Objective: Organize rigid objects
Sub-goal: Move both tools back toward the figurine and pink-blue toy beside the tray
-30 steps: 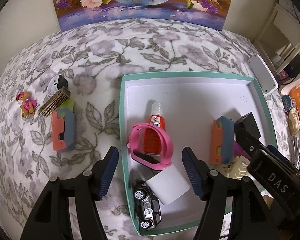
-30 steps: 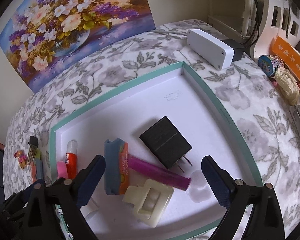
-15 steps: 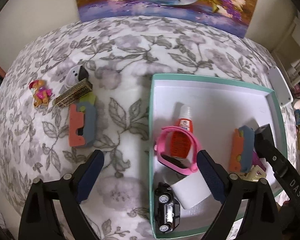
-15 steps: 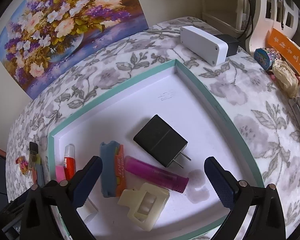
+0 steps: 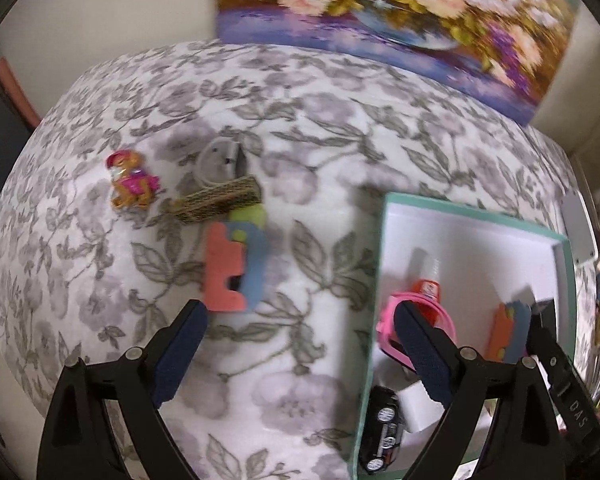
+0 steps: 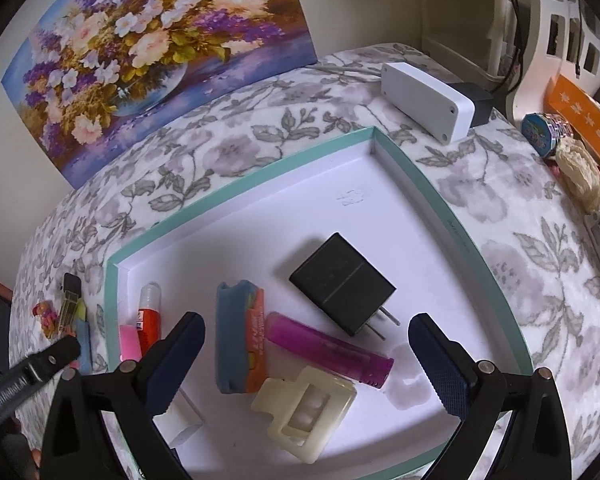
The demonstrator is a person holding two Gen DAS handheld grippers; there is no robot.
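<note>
Only left wrist view showing bench items clearly: left tongs (image 5: 300, 344) gaping wide, empty, hanging over floral cloth (image 5: 300, 120), just beside teal tray (image 5: 374, 280). Orange-blue foam piece (image 5: 232, 268), woven block (image 5: 216, 200), toy figure (image 5: 130, 180) lying outside tray. Right wrist view revealing tray contents: right tongs (image 6: 306, 356) spread wide, gripping nothing, hovering over black charger (image 6: 340, 280), purple lighter (image 6: 328, 348), cream clip (image 6: 304, 412), glue stick (image 6: 150, 312).

Two orange-and-blue blocks (image 5: 235, 266) (image 6: 239, 346), one tray (image 6: 400, 160), one charger (image 6: 342, 282), perhaps one toy car (image 5: 382, 428).
</note>
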